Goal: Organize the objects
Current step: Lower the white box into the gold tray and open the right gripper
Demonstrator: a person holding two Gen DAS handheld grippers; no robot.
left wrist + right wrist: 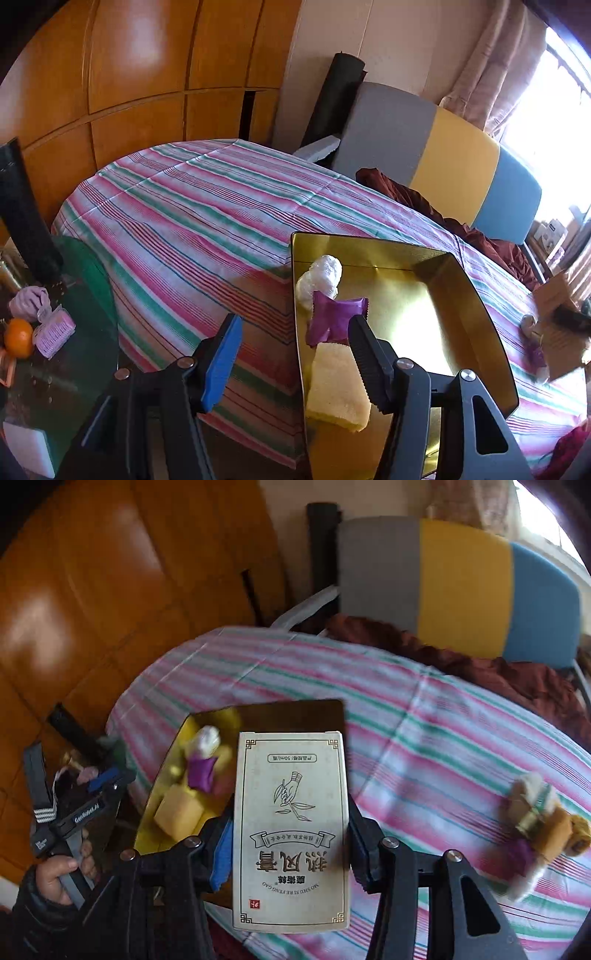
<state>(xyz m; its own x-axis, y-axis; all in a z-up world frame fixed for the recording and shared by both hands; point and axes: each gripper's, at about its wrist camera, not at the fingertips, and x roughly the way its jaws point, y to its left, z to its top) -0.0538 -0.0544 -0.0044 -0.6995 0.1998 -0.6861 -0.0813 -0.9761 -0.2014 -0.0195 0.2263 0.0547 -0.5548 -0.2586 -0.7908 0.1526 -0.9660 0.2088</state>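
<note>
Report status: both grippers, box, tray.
Left gripper open at gold tray edge. Right gripper shut on box. Tray holds three items; no obstruction seen.

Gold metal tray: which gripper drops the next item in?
Right. The right gripper is shut on the cream printed carton, just short of the gold metal tray. The left gripper is open, holding nothing.

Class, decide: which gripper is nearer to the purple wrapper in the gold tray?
Left. The left gripper has one finger beside the purple wrapper; the right gripper, holding the box, is farther back.
</note>
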